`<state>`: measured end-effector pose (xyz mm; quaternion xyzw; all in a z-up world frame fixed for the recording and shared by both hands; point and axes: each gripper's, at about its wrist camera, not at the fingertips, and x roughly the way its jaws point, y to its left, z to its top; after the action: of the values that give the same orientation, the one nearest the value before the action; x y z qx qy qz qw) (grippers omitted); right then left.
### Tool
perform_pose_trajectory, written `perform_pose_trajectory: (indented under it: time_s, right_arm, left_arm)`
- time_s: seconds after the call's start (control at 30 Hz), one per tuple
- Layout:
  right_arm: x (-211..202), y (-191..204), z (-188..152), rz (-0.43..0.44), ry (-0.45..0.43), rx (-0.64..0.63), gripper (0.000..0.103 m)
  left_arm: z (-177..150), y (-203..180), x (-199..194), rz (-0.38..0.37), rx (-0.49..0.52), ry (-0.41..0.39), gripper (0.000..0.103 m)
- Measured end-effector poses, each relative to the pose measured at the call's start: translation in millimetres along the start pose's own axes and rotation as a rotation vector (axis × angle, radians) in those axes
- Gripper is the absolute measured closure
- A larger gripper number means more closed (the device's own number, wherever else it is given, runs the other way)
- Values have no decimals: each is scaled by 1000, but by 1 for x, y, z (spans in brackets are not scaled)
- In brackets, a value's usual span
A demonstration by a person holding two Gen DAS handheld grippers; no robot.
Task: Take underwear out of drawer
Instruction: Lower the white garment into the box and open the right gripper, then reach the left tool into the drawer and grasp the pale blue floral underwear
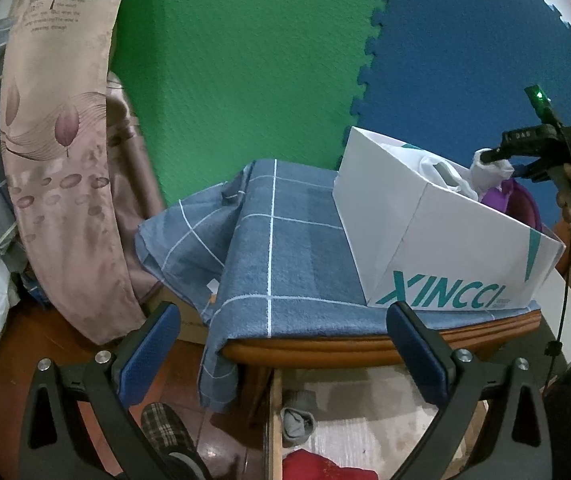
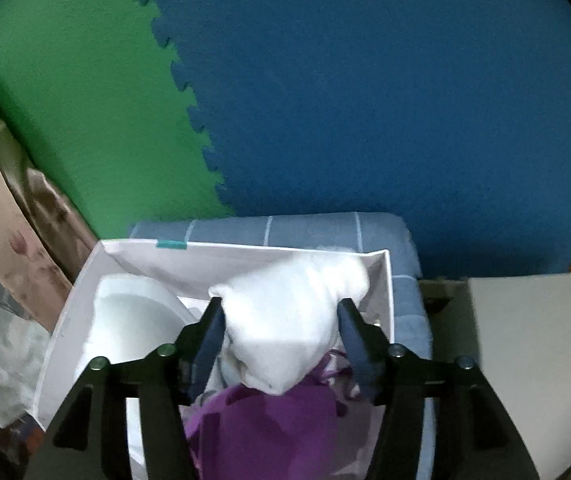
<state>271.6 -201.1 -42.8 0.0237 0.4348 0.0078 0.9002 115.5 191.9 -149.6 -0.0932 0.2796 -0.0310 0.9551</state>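
Hanging over the white box point(image 2: 65, 320), the right claw point(image 2: 279, 320) stands half-spread around the white underwear point(image 2: 293, 320), which lies between its pads above the purple cloth point(image 2: 261, 428).

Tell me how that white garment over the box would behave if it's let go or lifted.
The white garment looks floppy: it sags in soft folds between the right gripper jaws. Probably light, since it bunches without stretching. Released, it would likely slump into the white box onto the purple cloth.
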Motion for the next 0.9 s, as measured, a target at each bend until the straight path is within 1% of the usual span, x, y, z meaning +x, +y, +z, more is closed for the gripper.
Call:
perform_pose_trajectory:
  time_s: [0.07,0.1,0.17,0.23,0.27,0.3,0.33,0.37,0.4,0.43,0.47,0.53,0.6,0.63,0.7,0.8,0.83,0.9]
  right_arm:
    - [-11,-3,-1,30,-46,15,39]
    - [-21,-4,-3,50,-72,19,35]
    - [-40,-5,-8,58,-107,13,33]
    - [-71,-10,-24,117,-153,8,31]
    - [-84,-12,-35,132,-170,0,29]
    - [-94,-15,-45,139,-184,-9,24]
    - [-104,-17,-57,144,-198,-20,22]
    - [-118,-21,-77,142,-218,-37,22]
    - [-127,-25,-95,137,-232,-51,21]
    - [-133,-29,-111,130,-239,-60,20]
    - [-138,-36,-136,126,-238,-69,20]
    - [-140,-47,-165,132,-227,-70,20]
    - [-136,-62,-198,139,-196,-44,20]
    - [-132,-69,-210,145,-181,-28,20]
    - [-127,-85,-231,158,-162,8,20]
    - [-120,-110,-251,156,-147,48,20]
    - [-118,-117,-255,154,-147,62,20]
    - [-116,-133,-263,177,-144,111,20]
  left_arm:
    - [0,-1,0,2,1,0,1]
    - [-1,-2,0,0,4,2,1]
    - [-2,-6,1,0,22,2,1]
    - [-5,-15,1,-6,66,-6,1]
    - [-8,-23,-1,-18,103,-12,1]
    - [-11,-32,-2,-30,147,-20,1]
    - [-14,-42,-4,-42,199,-29,1]
    - [-21,-57,-5,-64,266,-33,1]
    - [-27,-70,-4,-86,318,-23,1]
    - [-33,-81,-2,-102,351,-10,1]
    - [-43,-96,2,-132,387,12,1]
    - [-57,-120,12,-178,437,59,1]
    - [-72,-147,26,-206,469,109,1]
    - [-79,-160,33,-216,467,135,1]
    - [-92,-183,53,-223,426,195,1]
    - [-106,-213,81,-230,361,266,1]
    - [-110,-223,89,-233,358,286,1]
    - [-118,-243,105,-217,402,329,4]
